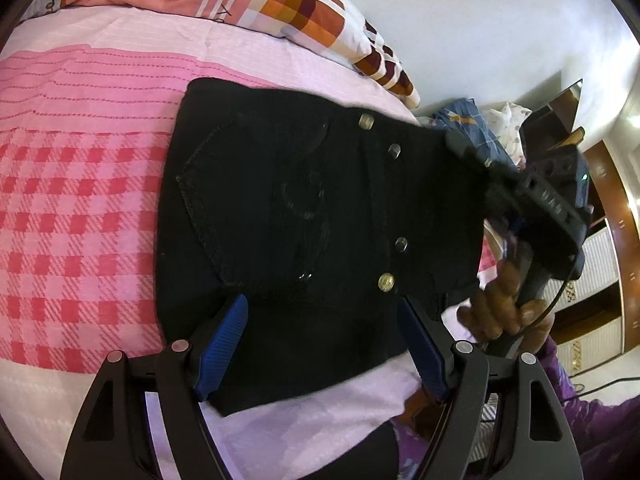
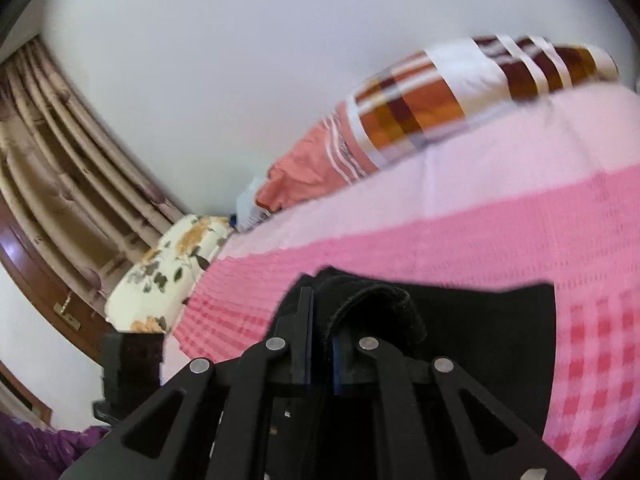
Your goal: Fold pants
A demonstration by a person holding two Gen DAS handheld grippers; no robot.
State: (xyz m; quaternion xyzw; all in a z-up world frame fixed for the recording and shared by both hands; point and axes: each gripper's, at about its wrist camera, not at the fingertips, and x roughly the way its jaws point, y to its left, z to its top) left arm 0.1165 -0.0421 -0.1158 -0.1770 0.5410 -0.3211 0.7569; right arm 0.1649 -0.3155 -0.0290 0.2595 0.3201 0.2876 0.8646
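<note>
The left gripper (image 1: 322, 344) hangs with jaws spread wide over the near edge of the black pants (image 1: 288, 208), holding nothing. The pants lie folded into a compact block on the pink checked bedspread (image 1: 76, 184), back pocket stitching and metal rivets showing. The right gripper (image 2: 322, 354) pinches a thick fold of their edge. Patterned pillows (image 1: 304, 4) sit along the bed's far edge.
</note>
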